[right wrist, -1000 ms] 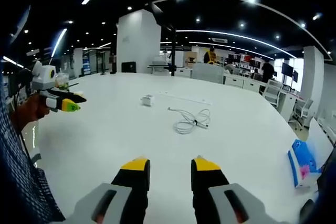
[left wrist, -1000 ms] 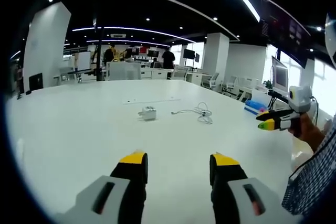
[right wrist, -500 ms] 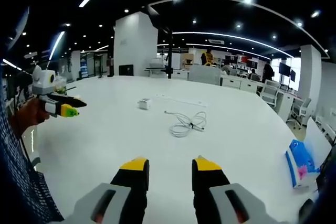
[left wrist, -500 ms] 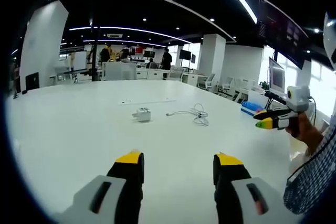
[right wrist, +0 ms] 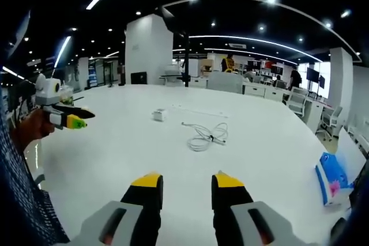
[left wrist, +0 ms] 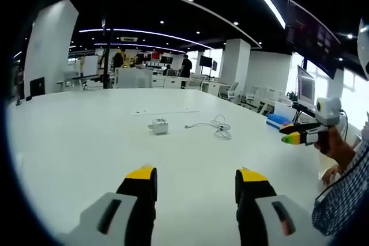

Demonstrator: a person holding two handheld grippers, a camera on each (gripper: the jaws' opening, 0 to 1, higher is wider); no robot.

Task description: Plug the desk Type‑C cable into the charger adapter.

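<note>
Left gripper view: white cable (left wrist: 216,125) lies loosely coiled mid-table (left wrist: 69,142), loose end toward the adapter (left wrist: 158,125) beside it; left gripper (left wrist: 195,178) and right gripper (right wrist: 185,182) both gape empty

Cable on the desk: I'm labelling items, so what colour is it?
White cable, clearest in the right gripper view.

both views low over table (left wrist: 69,142), facing cable (right wrist: 204,136).
</note>
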